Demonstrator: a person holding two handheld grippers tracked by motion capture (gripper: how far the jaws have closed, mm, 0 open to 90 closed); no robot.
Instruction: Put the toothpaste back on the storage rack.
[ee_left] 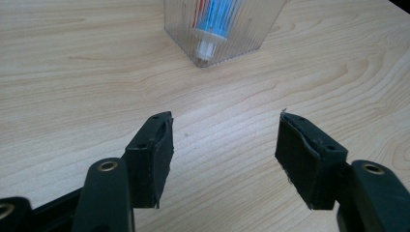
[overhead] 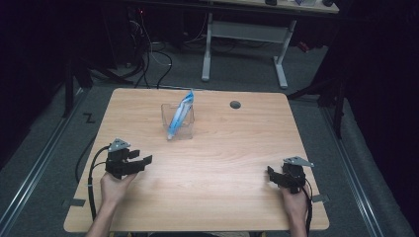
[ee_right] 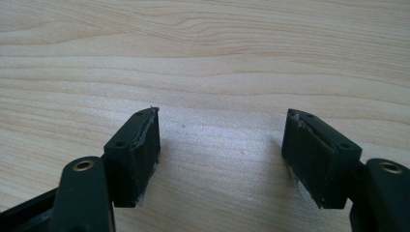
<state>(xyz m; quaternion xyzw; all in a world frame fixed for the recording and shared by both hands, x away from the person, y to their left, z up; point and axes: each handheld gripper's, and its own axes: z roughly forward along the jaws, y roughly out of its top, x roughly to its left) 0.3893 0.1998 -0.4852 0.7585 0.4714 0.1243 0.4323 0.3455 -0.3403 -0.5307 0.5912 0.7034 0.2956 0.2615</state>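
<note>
Toward the far edge of the tabletop, left of its middle: a blue and white tube (overhead: 180, 114) leans tilted in a clear ribbed holder (overhead: 178, 121), its top sticking out above the rim.
Tube cap: white, pointing down, seen through the holder's wall in the left gripper view (ee_left: 205, 47).
Round hole (overhead: 235, 104): in the tabletop (overhead: 222, 163) right of the holder, near the far edge.
Left gripper (overhead: 141, 159): near the left edge, well apart from the holder; jaws spread wide, nothing between them, bare wood below (ee_left: 225, 140).
Right gripper (overhead: 271, 174): near the right front corner; jaws spread wide over bare wood (ee_right: 220, 145), nothing pinched.
</note>
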